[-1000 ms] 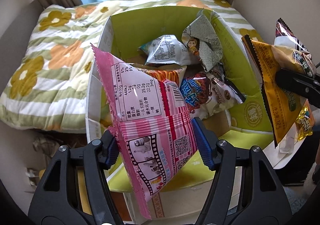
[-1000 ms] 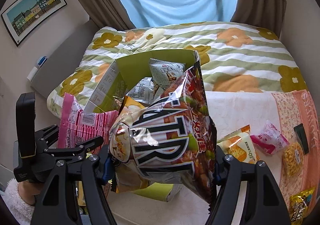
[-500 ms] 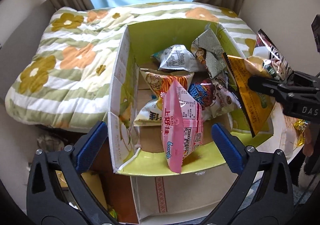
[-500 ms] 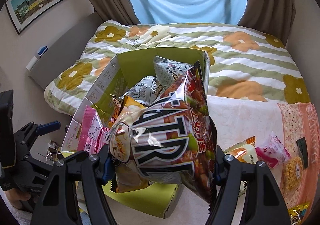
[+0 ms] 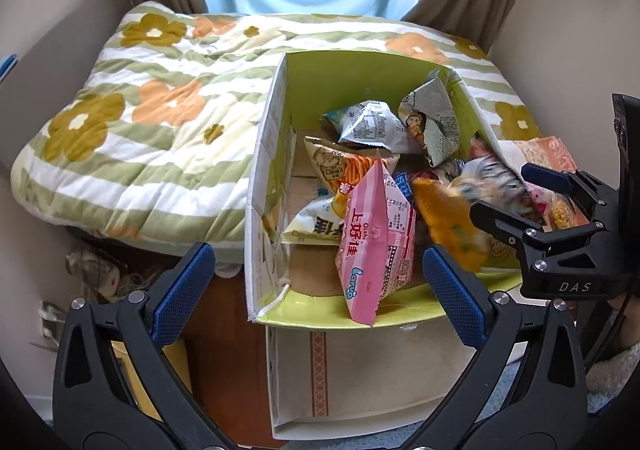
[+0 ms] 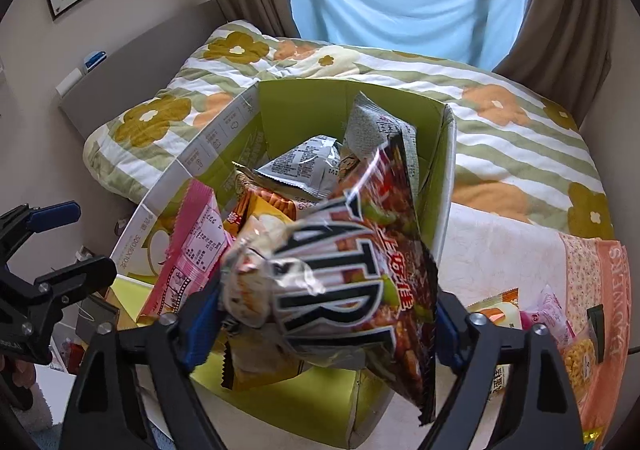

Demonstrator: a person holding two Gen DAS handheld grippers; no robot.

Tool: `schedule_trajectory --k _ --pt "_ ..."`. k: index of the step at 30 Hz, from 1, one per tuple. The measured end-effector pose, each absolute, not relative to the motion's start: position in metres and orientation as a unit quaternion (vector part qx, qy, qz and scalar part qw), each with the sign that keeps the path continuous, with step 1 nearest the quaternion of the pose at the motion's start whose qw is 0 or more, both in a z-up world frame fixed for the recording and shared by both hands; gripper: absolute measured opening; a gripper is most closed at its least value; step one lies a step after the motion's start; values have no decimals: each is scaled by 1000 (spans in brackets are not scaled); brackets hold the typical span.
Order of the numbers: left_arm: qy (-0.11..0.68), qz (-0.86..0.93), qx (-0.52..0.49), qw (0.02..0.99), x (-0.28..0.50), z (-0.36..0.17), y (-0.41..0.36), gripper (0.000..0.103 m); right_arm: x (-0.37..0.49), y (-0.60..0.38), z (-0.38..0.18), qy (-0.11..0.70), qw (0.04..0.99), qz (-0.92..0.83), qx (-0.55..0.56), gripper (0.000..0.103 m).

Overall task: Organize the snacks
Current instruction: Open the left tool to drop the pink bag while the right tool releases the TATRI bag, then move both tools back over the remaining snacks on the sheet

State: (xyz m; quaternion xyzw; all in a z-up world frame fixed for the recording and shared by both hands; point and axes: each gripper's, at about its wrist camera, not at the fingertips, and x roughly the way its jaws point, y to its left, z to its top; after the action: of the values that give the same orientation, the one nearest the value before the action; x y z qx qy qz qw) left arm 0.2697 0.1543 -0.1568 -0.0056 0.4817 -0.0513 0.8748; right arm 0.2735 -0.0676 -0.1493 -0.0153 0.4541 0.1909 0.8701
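A green cardboard box (image 5: 268, 186) on the bed holds several snack bags. A pink bag (image 5: 376, 234) leans against its near wall, free of my left gripper (image 5: 318, 290), which hangs open and empty just short of the box. My right gripper (image 6: 320, 314) is over the box's right side, and its jaws are opening. A dark red bag (image 6: 360, 262) and an orange bag (image 6: 260, 370) sit loose between its fingers. In the left wrist view both are blurred, the orange bag (image 5: 448, 226) dropping into the box below the right gripper (image 5: 508, 192).
A flowered quilt (image 5: 140, 130) covers the bed left of and behind the box. More snack packets (image 6: 552, 314) lie on a pink cloth (image 6: 600, 270) to the right. A plain cardboard box (image 5: 360, 370) stands under the green one, at the bed's edge.
My left gripper opened, let the pink bag fall into the box, and drew back and up. My right gripper moved over the box and spread its jaws, loosening both bags.
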Motion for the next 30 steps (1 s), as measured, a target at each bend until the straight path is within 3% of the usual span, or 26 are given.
schedule_trajectory --k 17,30 --pt "470 -78 -4 879 254 -147 149 103 243 -76 -118 412 894 174 -5 102" --pt "422 -159 38 892 242 -116 98 103 191 -145 -72 395 917 56 23 102"
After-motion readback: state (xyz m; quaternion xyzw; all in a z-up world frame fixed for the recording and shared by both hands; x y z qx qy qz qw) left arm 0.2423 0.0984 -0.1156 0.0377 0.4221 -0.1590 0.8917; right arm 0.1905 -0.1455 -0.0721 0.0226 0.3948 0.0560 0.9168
